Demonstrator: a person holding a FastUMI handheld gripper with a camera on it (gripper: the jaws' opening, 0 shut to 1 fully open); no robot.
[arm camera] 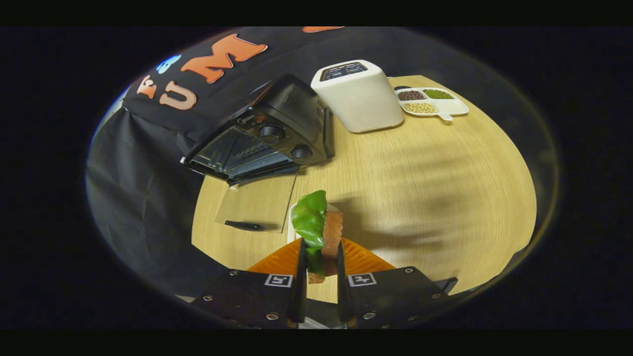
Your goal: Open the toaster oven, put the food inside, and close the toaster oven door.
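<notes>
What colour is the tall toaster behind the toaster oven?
The toaster is white with a dark top panel, seen in the gripper view.

The gripper (319,257) is raised above the table and looks down at a slant. Its two fingers (300,277) stand close together and nearly parallel (a narrow gap stays between them), and both press on the food (319,232), which sticks out upright beyond their tips.

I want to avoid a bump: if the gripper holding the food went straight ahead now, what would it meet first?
Probably the bare wooden table: the gripper, shut on the green-leaf sandwich, aims between the open black toaster oven and the white toaster. Depth is unclear.
</notes>
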